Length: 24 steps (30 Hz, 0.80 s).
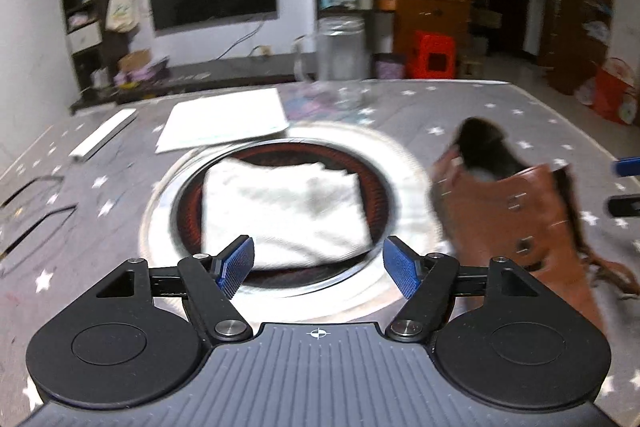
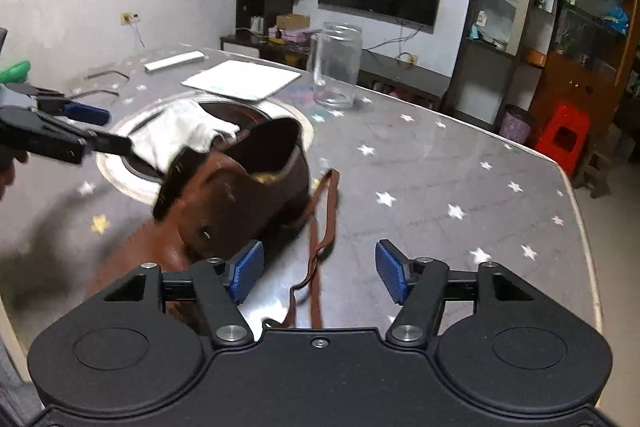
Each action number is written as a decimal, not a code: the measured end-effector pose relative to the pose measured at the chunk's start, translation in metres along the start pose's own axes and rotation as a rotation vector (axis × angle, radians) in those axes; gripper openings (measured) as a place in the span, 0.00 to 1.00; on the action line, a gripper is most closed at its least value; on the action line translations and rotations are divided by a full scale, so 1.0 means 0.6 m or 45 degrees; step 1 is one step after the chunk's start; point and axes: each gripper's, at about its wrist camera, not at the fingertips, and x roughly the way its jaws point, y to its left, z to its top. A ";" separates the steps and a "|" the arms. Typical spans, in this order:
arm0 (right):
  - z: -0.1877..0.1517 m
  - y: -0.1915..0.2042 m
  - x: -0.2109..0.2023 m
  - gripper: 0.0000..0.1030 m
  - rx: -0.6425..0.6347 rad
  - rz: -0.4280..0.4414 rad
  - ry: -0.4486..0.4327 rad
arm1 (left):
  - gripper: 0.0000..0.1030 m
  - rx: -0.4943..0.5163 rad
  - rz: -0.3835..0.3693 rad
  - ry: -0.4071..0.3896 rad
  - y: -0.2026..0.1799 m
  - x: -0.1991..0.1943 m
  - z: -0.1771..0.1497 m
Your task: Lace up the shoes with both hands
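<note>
Beside the shoe (image 2: 240, 195), both grippers gape above the table (image 2: 440, 163).

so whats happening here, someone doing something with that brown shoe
A person holds a two-finger gripper in each hand over a star-patterned table. A brown leather shoe sits on it, its brown lace trailing loose across the tabletop. The right gripper is open just above the lace, holding nothing. The left gripper is open too, over a white cloth lying in a round recess, with the shoe off to its right. Lacing does not look begun.
</note>
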 end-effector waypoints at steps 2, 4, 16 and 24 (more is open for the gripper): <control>-0.010 -0.016 -0.001 0.74 0.055 -0.047 -0.011 | 0.70 -0.010 0.037 0.001 0.014 0.002 -0.005; -0.022 -0.035 0.005 0.78 0.110 -0.104 -0.022 | 0.70 -0.008 0.062 -0.003 0.028 0.003 -0.008; -0.101 -0.159 0.064 0.85 0.362 -0.332 0.022 | 0.70 -0.051 0.198 -0.019 0.155 0.040 -0.024; -0.122 -0.189 0.091 0.96 0.427 -0.344 0.040 | 0.72 -0.062 0.176 0.046 0.195 0.074 -0.037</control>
